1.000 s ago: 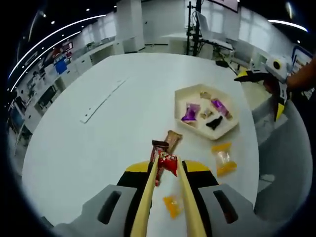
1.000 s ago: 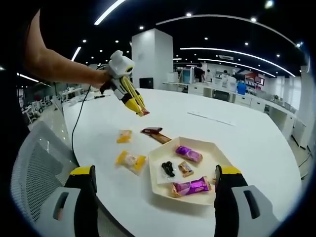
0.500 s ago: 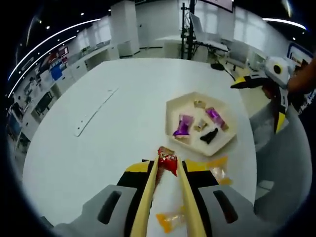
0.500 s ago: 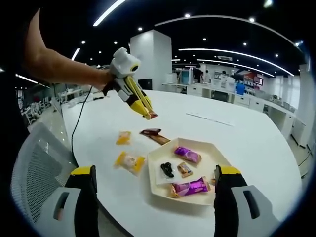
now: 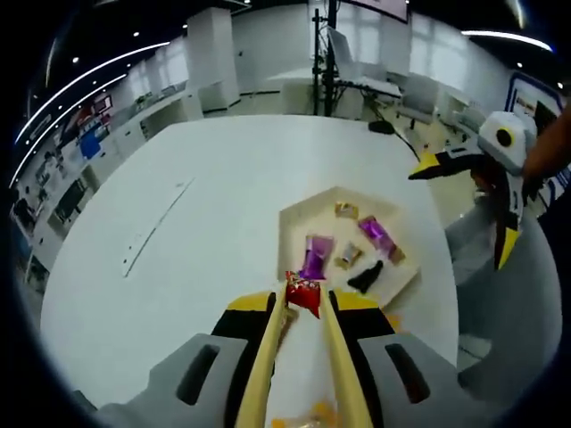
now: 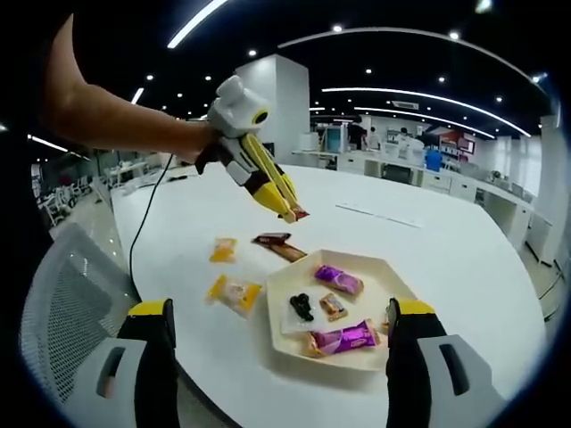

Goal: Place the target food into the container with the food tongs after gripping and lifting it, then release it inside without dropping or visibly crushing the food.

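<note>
— What are the surfaces like?
— The white table (image 6: 446, 223) is smooth, faintly sheened. The cream tray (image 6: 281, 294) looks matt.
— The wrappers?
— Glossy, crinkled film: the red packet (image 5: 302, 292), the purple ones (image 6: 339, 279), the yellow one (image 6: 235, 291) near the table's edge.
— And the tongs (image 5: 303, 357)?
— Smooth, pale, wood-like.

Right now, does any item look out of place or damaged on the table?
Nothing looks damaged. Four wrapped snacks lie on the white table outside the hexagonal tray: two yellow packets and two brown bars. The red snack in the left gripper's tongs hangs above the table, uncrushed.
</note>
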